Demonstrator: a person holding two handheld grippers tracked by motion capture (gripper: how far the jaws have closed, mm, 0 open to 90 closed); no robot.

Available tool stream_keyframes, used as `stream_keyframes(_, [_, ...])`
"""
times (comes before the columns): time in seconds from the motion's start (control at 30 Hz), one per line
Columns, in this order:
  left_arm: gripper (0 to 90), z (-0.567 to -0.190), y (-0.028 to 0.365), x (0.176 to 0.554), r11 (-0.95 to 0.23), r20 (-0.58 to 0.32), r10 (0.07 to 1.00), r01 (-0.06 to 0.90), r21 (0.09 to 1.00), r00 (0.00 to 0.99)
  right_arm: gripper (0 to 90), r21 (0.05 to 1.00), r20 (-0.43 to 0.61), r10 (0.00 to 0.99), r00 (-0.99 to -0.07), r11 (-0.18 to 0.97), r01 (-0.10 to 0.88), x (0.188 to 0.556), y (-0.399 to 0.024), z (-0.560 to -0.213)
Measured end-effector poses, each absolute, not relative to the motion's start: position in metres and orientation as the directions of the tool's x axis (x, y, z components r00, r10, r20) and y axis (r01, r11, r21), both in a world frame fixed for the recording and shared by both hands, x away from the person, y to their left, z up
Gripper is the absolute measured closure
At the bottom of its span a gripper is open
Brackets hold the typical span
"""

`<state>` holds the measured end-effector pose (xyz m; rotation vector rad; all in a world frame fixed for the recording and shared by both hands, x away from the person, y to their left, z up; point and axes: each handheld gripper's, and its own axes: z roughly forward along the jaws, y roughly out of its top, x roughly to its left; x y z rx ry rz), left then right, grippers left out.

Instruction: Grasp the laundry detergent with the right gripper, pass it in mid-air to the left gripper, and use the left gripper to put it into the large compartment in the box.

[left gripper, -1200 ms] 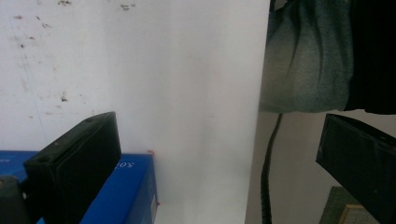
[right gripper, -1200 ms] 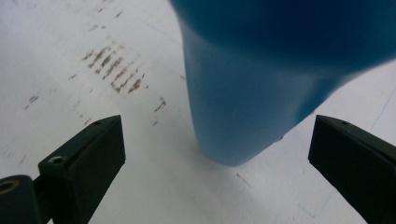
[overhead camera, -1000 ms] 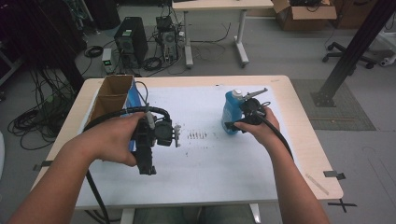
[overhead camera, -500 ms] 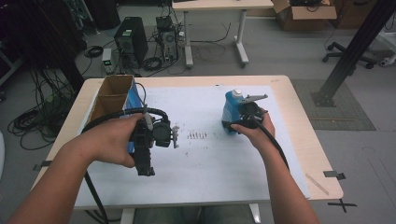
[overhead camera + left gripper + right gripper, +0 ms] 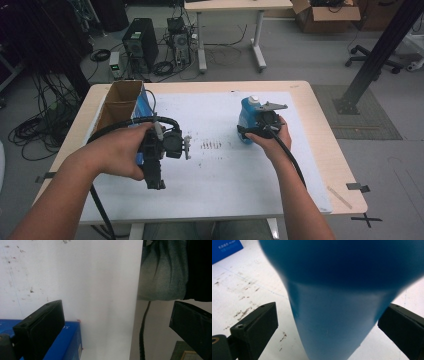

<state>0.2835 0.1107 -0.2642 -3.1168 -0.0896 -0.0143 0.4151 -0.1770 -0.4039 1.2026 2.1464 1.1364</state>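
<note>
- A blue bottle (image 5: 247, 120) with a white cap stands upright on the white mat (image 5: 225, 175), right of the table's middle and well apart from the open cardboard box (image 5: 120, 102) at the left edge.
- The right gripper (image 5: 256, 131) is up against the bottle's near side. In the right gripper view the bottle (image 5: 337, 315) sits between the two black jaws, which stand wide, each with a gap between it and the plastic.
- So, as I judge it, the grasp is lined up but not made: the jaws have yet to close on the bottle, and any lift or carry is left to do.
- The left gripper (image 5: 155, 172) is held above the mat's left part, pointing back toward the person. Its jaws are spread wide with nothing between them.
- In the left gripper view a blue carton (image 5: 65, 342) lies at the lower left beside one jaw, next to the mat's (image 5: 75, 277) front edge, with the person's trouser leg (image 5: 162, 272) beyond it.
- Faint brown marks (image 5: 211, 145) dot the mat between the two grippers.
- Where the bottle is meant to go cannot be told from here.
</note>
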Motion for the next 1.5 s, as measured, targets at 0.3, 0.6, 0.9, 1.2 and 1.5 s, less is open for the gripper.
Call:
stream_keyframes(0.3, [0.4, -0.264, 0.111, 0.283, -0.998, 0.012, 0.054, 0.054, -0.022, 0.998, 3.3, 0.838, 0.004, 0.863, -0.505, 0.273, 0.472, 0.414, -0.174, -0.406])
stream_keyframes(0.6, [0.4, -0.264, 0.11, 0.281, -0.999, 0.009, 0.048, 0.048, -0.016, 0.999, 9.7, 0.838, -0.014, 0.874, -0.485, 0.275, 0.471, 0.414, -0.172, -0.411])
stream_keyframes(0.9, [0.4, -0.263, 0.112, 0.281, -0.998, 0.011, 0.054, 0.054, -0.017, 0.999, 16.4, 0.844, -0.007, 0.882, -0.472, 0.258, 0.471, 0.414, -0.172, -0.416])
stream_keyframes(1.2, [0.4, -0.264, 0.111, 0.281, -0.999, 0.007, 0.051, 0.051, -0.014, 0.999, 21.5, 0.853, 0.0, 0.878, -0.478, 0.249, 0.458, 0.413, -0.171, -0.414])
stream_keyframes(1.5, [0.4, -0.264, 0.11, 0.282, -0.999, 0.005, 0.049, 0.049, -0.014, 0.999, 26.6, 0.855, -0.006, 0.887, -0.462, 0.244, 0.458, 0.414, -0.17, -0.416])
